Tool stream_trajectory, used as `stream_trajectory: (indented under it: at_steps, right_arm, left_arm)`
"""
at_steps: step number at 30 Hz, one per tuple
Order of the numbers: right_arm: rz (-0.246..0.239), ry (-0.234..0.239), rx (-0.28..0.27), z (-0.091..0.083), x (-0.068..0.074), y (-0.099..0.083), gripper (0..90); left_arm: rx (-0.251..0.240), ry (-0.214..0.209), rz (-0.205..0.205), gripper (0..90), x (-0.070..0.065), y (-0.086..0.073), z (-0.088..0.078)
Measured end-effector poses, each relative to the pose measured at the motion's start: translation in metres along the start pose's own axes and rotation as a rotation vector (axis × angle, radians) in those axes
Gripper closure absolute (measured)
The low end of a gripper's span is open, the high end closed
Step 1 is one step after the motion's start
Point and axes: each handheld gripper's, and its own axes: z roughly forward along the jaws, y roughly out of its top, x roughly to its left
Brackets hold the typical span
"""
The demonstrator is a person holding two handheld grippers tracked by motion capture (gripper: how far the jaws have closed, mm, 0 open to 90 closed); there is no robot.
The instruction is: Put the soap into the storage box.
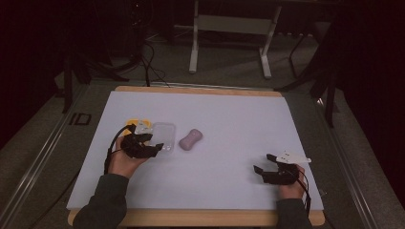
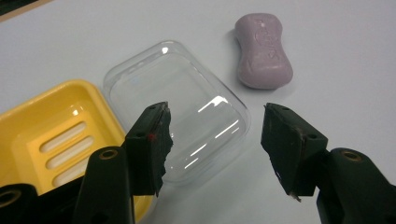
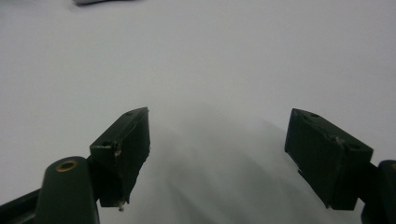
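Note:
A lilac soap bar lies flat on the white sheet, near the middle. Just left of it sits a clear plastic lid, and touching that a yellow soap dish with slots in its floor. My left gripper hovers open over the lid's near edge, nothing between its jaws. My right gripper rests open at the front right, over bare sheet, far from the soap.
The white sheet covers a wooden table whose edge shows at the front. Beyond the table's far edge stand dark floor, cables and a white frame leg.

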Motion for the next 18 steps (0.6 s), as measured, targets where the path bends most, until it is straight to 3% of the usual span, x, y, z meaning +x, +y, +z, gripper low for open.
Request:
stream_trajectory:
  at_steps: [18]
  right_arm:
    - [0.002,-0.005,-0.011,-0.001,-0.001,0.000,19.7]
  left_arm:
    - [0.026,-0.006,0.024,42.4,-0.001,0.019,0.012]
